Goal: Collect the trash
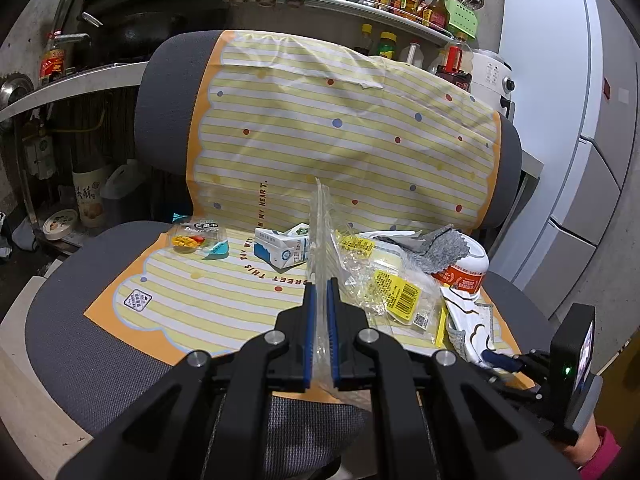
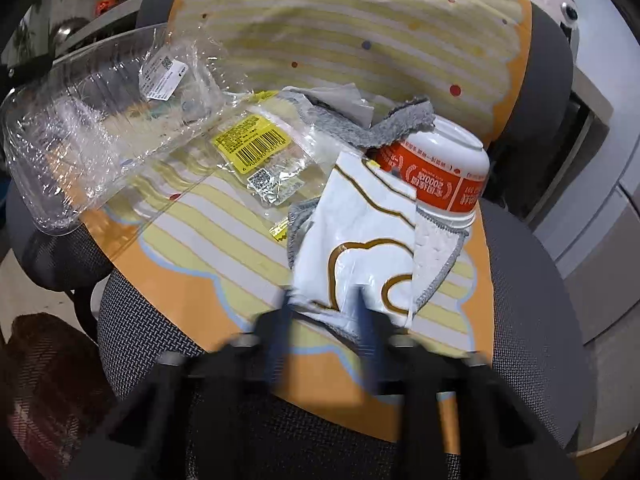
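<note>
My left gripper (image 1: 321, 294) is shut on a clear plastic clamshell box (image 1: 320, 232), held edge-on above the chair seat; the same box (image 2: 100, 128) fills the left of the right wrist view. My right gripper (image 2: 322, 316) is blurred and open, and the near end of a white wrapper with gold lines (image 2: 360, 248) lies between its fingers. That wrapper (image 1: 468, 328) rests against an orange and white cup (image 2: 440, 176) lying on its side. A clear bag with a yellow barcode label (image 2: 256, 148), a small milk carton (image 1: 284, 250) and a dried-fruit pouch (image 1: 198, 238) lie on the seat.
A yellow striped plastic sheet (image 1: 320, 120) covers the grey office chair (image 1: 80, 320). A grey cloth (image 2: 400, 124) lies behind the cup. A shelf of bottles and jars (image 1: 400, 0) stands behind, and a white fridge (image 1: 560, 120) at the right.
</note>
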{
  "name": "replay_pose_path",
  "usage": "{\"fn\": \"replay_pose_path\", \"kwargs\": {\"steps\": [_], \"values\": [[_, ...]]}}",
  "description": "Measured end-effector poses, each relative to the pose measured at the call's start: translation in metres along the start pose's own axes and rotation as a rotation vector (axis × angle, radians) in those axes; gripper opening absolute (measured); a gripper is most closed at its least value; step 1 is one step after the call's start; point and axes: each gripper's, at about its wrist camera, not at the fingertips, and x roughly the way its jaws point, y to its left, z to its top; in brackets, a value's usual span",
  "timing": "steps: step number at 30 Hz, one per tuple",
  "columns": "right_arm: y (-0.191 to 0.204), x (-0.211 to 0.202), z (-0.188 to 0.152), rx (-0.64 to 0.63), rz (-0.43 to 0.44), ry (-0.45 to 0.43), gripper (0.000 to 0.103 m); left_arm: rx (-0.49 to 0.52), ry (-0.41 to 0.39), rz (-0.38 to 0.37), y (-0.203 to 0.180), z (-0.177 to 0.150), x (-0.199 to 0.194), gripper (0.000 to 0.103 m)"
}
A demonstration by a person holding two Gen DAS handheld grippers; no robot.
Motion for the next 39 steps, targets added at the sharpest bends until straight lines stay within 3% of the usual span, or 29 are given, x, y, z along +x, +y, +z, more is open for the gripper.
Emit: {"fn": "replay_pose_path", "kwargs": {"steps": [3,9,16,22,28,32,34,39], "values": [[-0.011,-0.016,0.000,0.041,0.019,-0.047,0.002,0.001,-0.004,-0.011,-0.001,0.001,0.000,0.004],[-0.049,-0.068,0.012,0.214,0.071,-0.200,0.001,0.019,-0.065,-0.090,-0.020,0.008,-0.015,0.004],[-0.081,-0.138,0.006,0.320,0.006,-0.342,0.001,0.069,-0.169,-0.235,-0.069,0.015,-0.048,0.004],[-0.107,-0.194,-0.053,0.426,-0.124,-0.386,0.001,0.164,-0.187,-0.330,-0.141,-0.019,-0.050,0.004],[-0.121,-0.238,-0.140,0.510,-0.325,-0.339,0.001,0.262,-0.148,-0.500,-0.218,-0.071,-0.046,0.004],[-0.127,-0.247,-0.185,0.585,-0.400,-0.297,0.001,0.362,-0.070,-0.613,-0.260,-0.107,-0.042,0.004],[-0.127,-0.246,-0.204,0.610,-0.438,-0.281,0.001,0.396,-0.049,-0.636,-0.272,-0.119,-0.042,0.004],[-0.132,-0.220,-0.245,0.686,-0.432,-0.227,0.001,0.453,-0.022,-0.661,-0.289,-0.137,-0.041,0.004]]}}
